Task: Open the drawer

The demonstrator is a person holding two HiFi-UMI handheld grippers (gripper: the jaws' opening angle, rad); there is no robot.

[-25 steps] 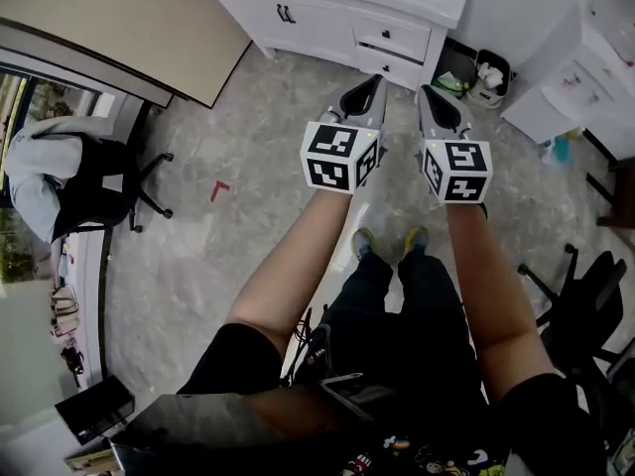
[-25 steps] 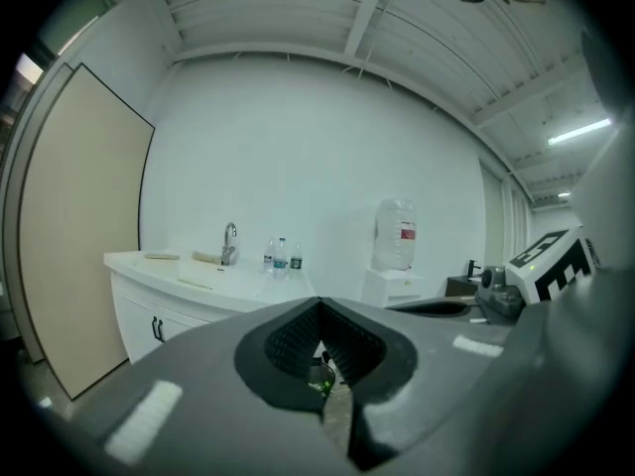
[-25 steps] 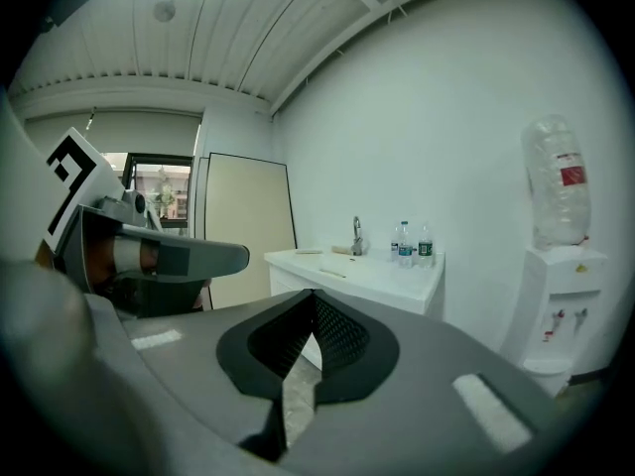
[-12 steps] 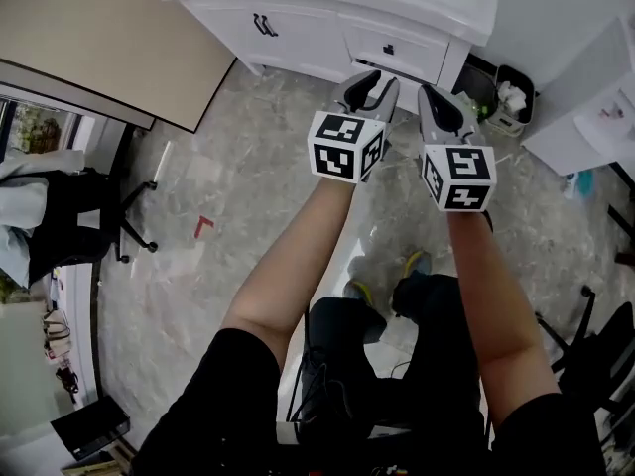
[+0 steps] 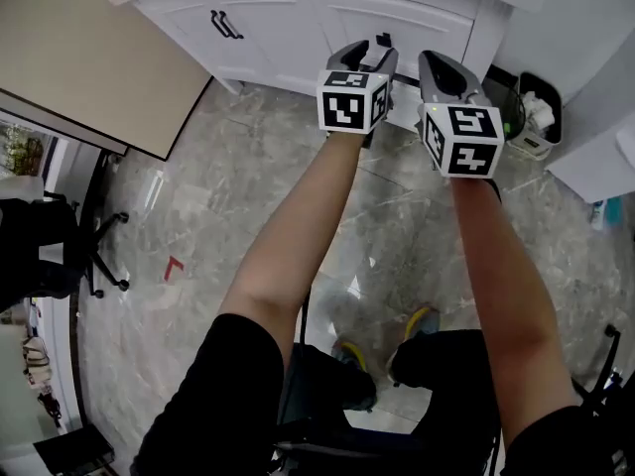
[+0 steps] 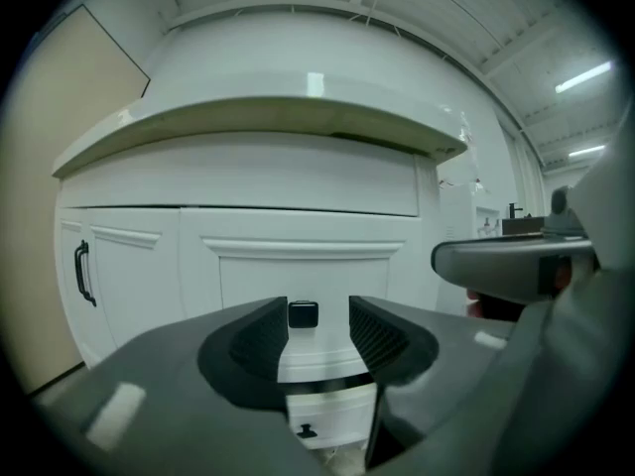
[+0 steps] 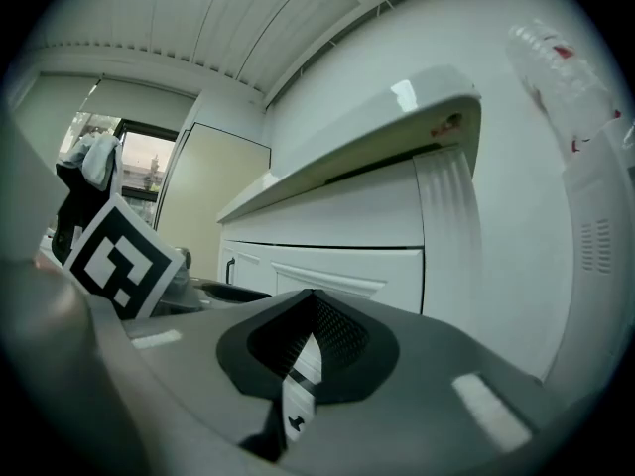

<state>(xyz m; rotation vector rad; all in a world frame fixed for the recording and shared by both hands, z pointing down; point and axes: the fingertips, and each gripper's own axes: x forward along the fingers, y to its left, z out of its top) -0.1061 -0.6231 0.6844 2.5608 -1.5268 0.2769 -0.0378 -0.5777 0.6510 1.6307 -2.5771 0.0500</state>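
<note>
The white cabinet (image 5: pixel 298 13) fills the top of the head view. Its upper drawer (image 6: pixel 308 271) carries a small black knob (image 6: pixel 303 313). My left gripper (image 5: pixel 369 50) is up at that drawer front and stands open (image 6: pixel 317 320); the knob (image 5: pixel 383 39) shows in the gap between the fingertips, and I cannot tell whether they touch it. A lower drawer with its own knob (image 6: pixel 306 430) shows beneath. My right gripper (image 5: pixel 433 59) hovers just to the right, shut (image 7: pixel 313 310) and empty, short of the cabinet face.
A cabinet door with a black bar handle (image 5: pixel 226 25) lies left of the drawers. A black waste bin (image 5: pixel 536 117) stands right of the cabinet. A beige panel (image 5: pixel 79 58) is at the left, a dark office chair (image 5: pixel 50 256) beyond it. The floor is grey marble.
Both grippers have moved forward to the cabinet as the person stepped closer. The left gripper's tips now flank the upper drawer's knob.
</note>
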